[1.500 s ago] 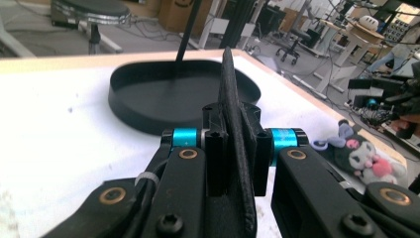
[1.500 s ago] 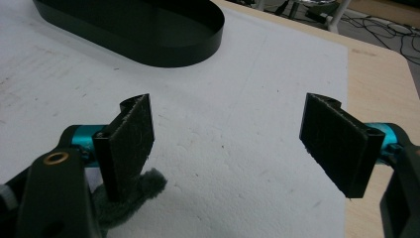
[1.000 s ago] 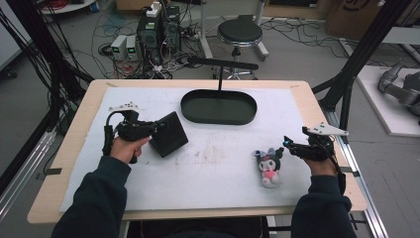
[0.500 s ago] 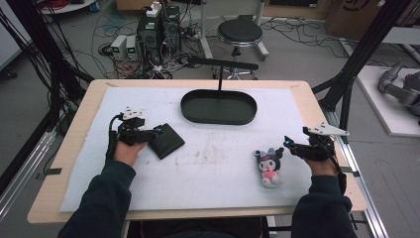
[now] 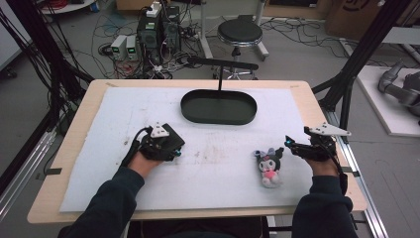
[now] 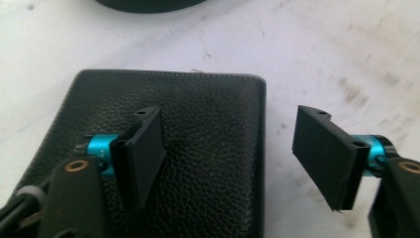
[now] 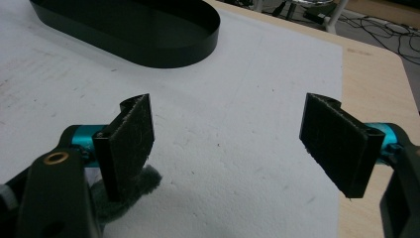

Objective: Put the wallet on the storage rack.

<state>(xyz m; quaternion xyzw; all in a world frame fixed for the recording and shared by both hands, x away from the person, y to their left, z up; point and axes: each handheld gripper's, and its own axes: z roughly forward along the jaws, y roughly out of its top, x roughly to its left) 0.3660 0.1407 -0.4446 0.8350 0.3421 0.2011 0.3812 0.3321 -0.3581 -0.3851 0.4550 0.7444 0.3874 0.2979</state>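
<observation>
A black leather wallet (image 6: 208,148) lies flat on the white mat (image 5: 223,163) at the left; part of the wallet (image 5: 174,139) shows beneath my left hand. My left gripper (image 6: 230,119) hovers just over it, and its jaws have just been opening. One jaw is above the leather, the other past the wallet's edge, and neither pad presses on it. My left gripper (image 5: 167,148) points toward the mat's middle. At the right, my right gripper (image 5: 292,145) stands open (image 7: 230,114) beside a small plush toy (image 5: 269,166); a grey fuzzy part of the toy (image 7: 136,196) sits under one jaw.
A black oval tray (image 5: 190,106) sits at the back middle of the mat, also in the right gripper view (image 7: 163,52). A black bar on a post (image 5: 220,63) rises behind it. The wooden table edge (image 5: 346,163) runs close to my right hand.
The wallet, held tilted in the left gripper a second ago, now lies flat on the mat. The left jaws have opened and the hand has sunk over it. The right hand is unmoved.
</observation>
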